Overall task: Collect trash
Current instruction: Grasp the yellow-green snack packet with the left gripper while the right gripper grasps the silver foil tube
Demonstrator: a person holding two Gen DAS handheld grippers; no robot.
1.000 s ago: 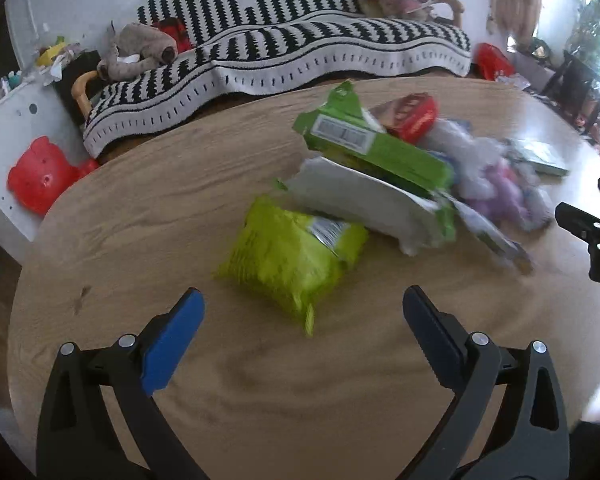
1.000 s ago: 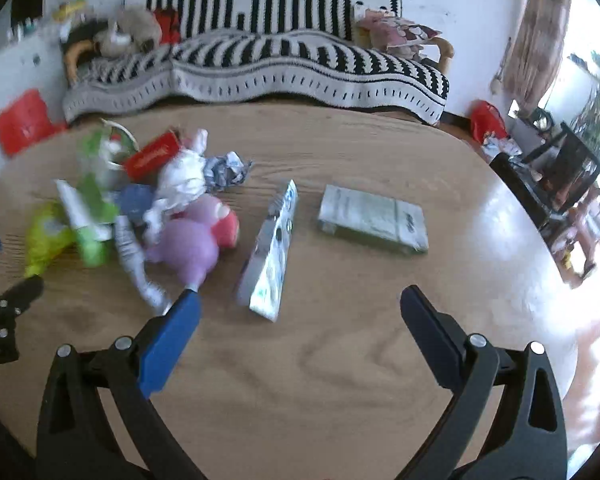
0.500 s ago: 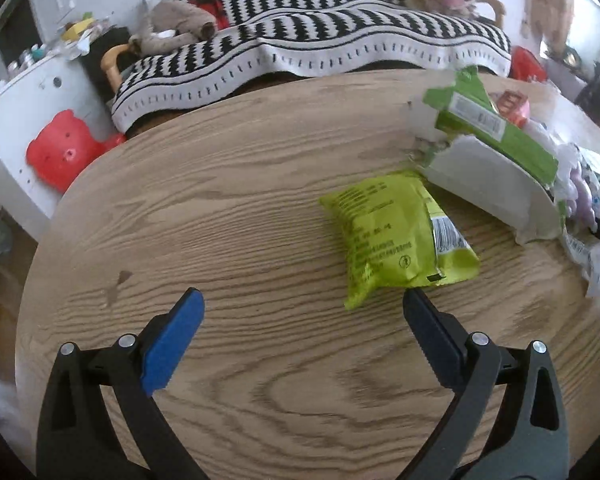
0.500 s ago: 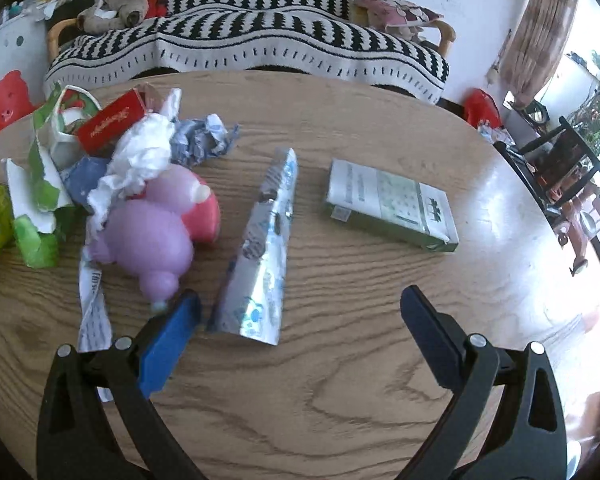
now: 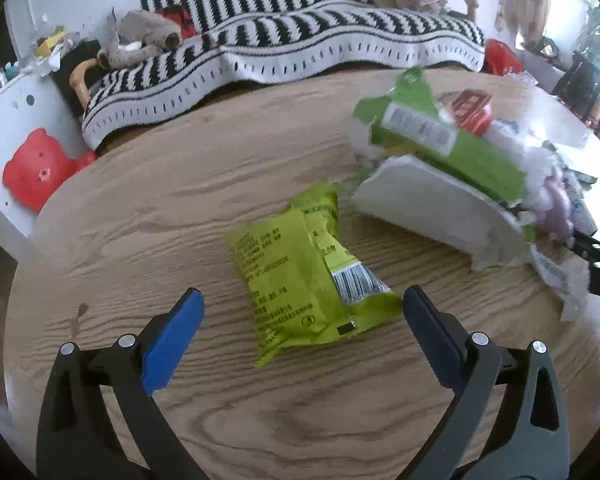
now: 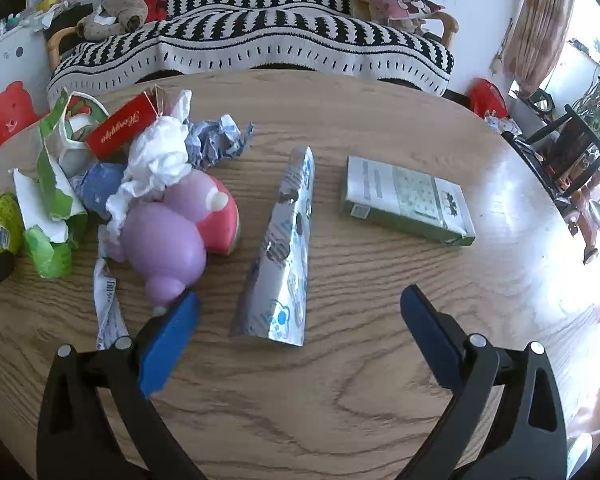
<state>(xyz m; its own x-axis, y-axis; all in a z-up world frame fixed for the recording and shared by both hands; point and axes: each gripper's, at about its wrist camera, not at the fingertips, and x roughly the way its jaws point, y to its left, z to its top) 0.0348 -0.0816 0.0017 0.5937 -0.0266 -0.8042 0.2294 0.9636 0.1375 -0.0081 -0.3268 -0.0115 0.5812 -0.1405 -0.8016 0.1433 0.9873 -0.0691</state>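
left hand-held gripper [image 5: 302, 306] gapes wide around the green snack bag [image 5: 300, 276]; right hand-held gripper [image 6: 300, 310] wide open, holding nothing.

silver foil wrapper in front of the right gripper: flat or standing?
Lying flat. The silver foil wrapper rests lengthwise on the wooden table, apart from the green box. The right gripper is open, not touching it.

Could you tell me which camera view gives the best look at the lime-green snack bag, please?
The left wrist view: the lime-green snack bag lies whole and central on the table, between the open fingers of the left gripper. The right wrist view catches only a sliver of it at the left edge.
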